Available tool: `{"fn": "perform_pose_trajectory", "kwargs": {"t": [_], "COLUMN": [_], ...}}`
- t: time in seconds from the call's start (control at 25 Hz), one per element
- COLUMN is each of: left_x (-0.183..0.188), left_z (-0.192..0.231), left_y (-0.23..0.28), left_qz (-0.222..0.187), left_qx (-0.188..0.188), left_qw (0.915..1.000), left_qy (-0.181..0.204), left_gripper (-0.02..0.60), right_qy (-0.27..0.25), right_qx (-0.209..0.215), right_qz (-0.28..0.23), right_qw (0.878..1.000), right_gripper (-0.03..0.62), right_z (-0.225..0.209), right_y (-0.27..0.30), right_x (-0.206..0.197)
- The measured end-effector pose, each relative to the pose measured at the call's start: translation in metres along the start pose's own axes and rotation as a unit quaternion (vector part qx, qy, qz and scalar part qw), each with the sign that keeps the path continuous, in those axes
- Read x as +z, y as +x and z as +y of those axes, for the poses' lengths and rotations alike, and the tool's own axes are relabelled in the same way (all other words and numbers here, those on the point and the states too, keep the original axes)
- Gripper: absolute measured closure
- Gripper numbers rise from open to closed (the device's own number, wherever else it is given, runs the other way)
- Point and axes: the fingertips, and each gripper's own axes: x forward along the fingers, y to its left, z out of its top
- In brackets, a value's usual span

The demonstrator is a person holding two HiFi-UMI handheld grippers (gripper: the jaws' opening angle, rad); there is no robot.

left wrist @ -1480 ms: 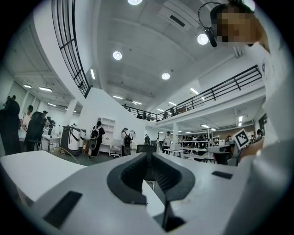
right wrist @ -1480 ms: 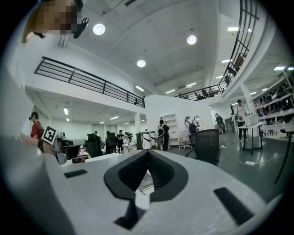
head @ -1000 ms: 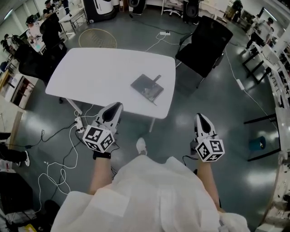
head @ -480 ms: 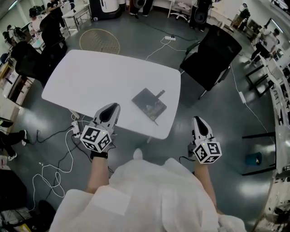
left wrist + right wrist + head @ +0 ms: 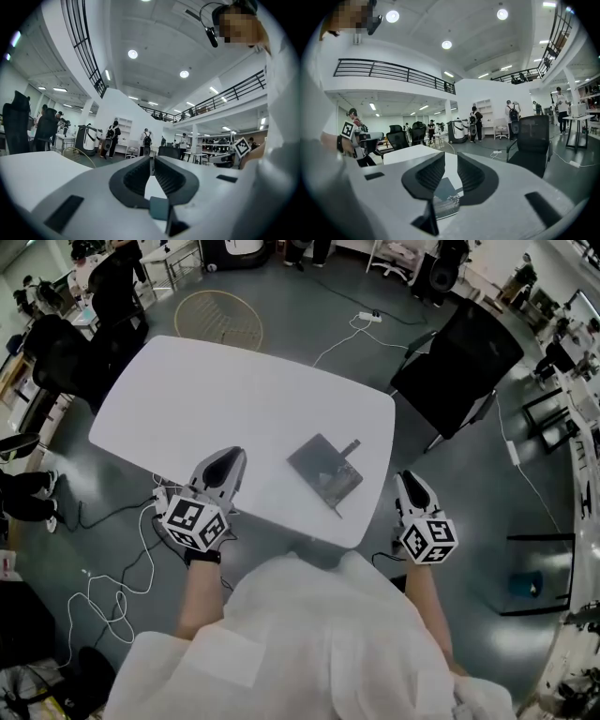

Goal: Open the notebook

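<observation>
**A:** Starting at the left, what is that hand doing?

**B:** The left gripper point(image 5: 228, 460) sits at the near left edge of the white, round-cornered tabletop point(image 5: 216, 395), pointing roughly level. Its fingers are together with nothing between them. I'd guess it is only there to steady things, not to grasp yet.

**A:** And the notebook?

**B:** The dark grey rectangular notebook point(image 5: 324, 468) lies flat, closed and slightly askew near the tabletop's near right edge. It is between the two grippers and touches neither. So close to the edge, it looks easy for either hand to reach.

**A:** The right hand?

**B:** The right gripper point(image 5: 410, 479) hangs just off the tabletop's near right corner, tipped a little down toward the notebook. Its fingers have just been opening and stand apart, empty. The notebook shows beyond the gap, not inside it, and that looks like preparation for catching the cover's edge.

**A:** Anything further right?

**B:** A black mesh office chair point(image 5: 459, 362), well apart from the notebook
</observation>
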Motion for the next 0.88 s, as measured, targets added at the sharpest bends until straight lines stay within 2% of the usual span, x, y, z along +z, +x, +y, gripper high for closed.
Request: {"fn": "perform_pose_trajectory", "kwargs": {"t": [0.24, 0.6, 0.88], "left_x": [-0.006, -0.017, -0.024], "left_z": [0.010, 0.022, 0.014], "left_y": [0.004, 0.016, 0.035], "left_qz": [-0.003, 0.003, 0.007], "left_qx": [0.018, 0.070, 0.096], "left_qw": [0.9998, 0.9974, 0.9952], "left_qy": [-0.008, -0.019, -0.017], "left_gripper": [0.551, 0.551, 0.551], "right_qy": [-0.014, -0.028, -0.052], "right_qx": [0.040, 0.089, 0.140], "right_qz": [0.061, 0.126, 0.203], "right_qw": [0.997, 0.988, 0.968], "right_gripper": [0.457, 0.437, 0.410], "right_z": [0.001, -0.015, -0.017], "right_y": [0.040, 0.085, 0.112], "right_x": [-0.031, -0.058, -0.103]}}
